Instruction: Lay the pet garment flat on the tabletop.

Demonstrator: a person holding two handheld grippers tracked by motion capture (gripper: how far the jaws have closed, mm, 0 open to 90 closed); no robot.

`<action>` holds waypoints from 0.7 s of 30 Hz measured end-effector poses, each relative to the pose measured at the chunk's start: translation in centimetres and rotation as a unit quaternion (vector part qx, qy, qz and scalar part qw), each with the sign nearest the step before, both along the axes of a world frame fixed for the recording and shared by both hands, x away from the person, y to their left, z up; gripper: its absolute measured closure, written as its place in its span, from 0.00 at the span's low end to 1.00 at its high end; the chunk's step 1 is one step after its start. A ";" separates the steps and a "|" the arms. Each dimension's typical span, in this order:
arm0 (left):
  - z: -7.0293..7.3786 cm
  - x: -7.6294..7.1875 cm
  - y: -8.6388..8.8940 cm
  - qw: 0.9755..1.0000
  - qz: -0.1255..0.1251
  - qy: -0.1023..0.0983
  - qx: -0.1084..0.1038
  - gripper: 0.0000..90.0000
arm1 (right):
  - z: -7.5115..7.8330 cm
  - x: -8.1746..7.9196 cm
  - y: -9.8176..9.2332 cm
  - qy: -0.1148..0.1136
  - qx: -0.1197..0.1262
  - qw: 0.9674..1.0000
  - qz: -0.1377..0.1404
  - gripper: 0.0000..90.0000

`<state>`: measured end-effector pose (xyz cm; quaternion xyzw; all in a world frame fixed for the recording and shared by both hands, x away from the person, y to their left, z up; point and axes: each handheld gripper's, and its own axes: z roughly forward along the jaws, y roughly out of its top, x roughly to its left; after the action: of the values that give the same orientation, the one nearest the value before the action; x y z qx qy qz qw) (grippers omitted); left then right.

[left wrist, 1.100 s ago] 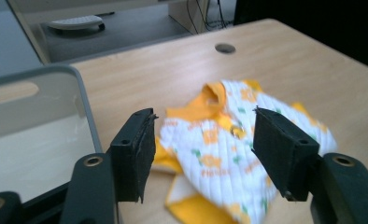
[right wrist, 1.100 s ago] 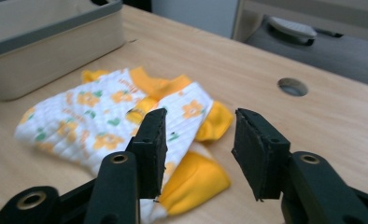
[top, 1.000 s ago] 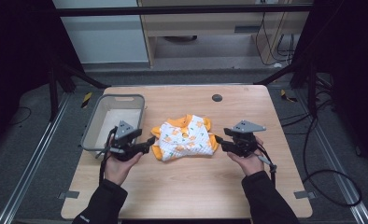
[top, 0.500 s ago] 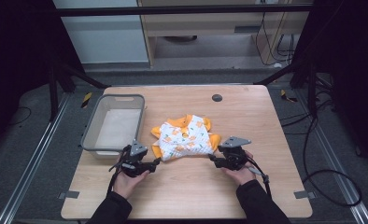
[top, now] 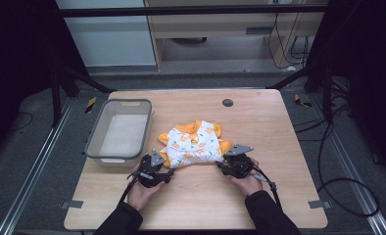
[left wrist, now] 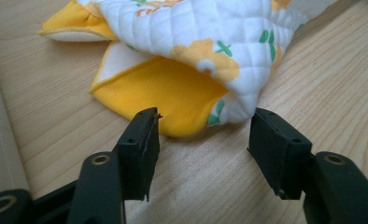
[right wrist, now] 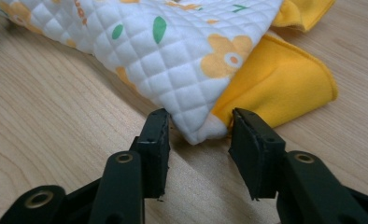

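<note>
A small quilted garment (top: pixel 195 145), white with orange flowers and yellow trim, was seen crumpled on the table (top: pixel 279 132), just below its middle in the high view. A grey bin (top: pixel 119 128) stood beside it at nine o'clock, not touching. A dark round hole (top: pixel 227 102) was set in the tabletop at one o'clock from the garment, well apart.

The left gripper (top: pixel 157 172) was held at the garment's seven o'clock corner. In the left gripper view, its jaws had just been closing, yet were spread, with a yellow-lined fold (left wrist: pixel 173 93) between them and not pinched.

The right gripper (top: pixel 227 165) was held at the four o'clock corner. In the right gripper view, its jaws had likewise just been closing; a white quilted corner (right wrist: pixel 196 126) lay between them, with the pads close on either side but not pressed on it.
</note>
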<state>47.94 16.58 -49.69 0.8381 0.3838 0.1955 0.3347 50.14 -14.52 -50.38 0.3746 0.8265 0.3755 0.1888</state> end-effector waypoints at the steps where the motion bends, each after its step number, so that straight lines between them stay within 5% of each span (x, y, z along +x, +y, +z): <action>1: -0.1 0.0 -0.1 1.000 -0.001 0.002 0.004 0.50 | 0.0 0.0 0.0 0.001 -0.002 1.000 -0.001 0.68; 10: 0.3 0.1 -0.2 1.000 0.010 0.023 -0.001 0.87 | 0.5 -0.2 0.3 0.014 -0.005 1.000 0.007 0.88; 15: 1.5 -0.5 0.1 0.999 -0.007 0.034 -0.029 0.92 | 1.8 -1.2 0.3 0.012 0.014 0.999 0.030 0.92; 21: 5.5 -3.3 1.1 0.995 -0.056 0.023 -0.080 0.93 | 4.7 -4.2 -0.8 0.011 0.056 0.996 0.064 0.95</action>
<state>44.61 17.68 -44.22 0.8332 0.3582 0.1261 0.4020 45.94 -15.33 -45.67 0.3349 0.8287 0.4280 0.1339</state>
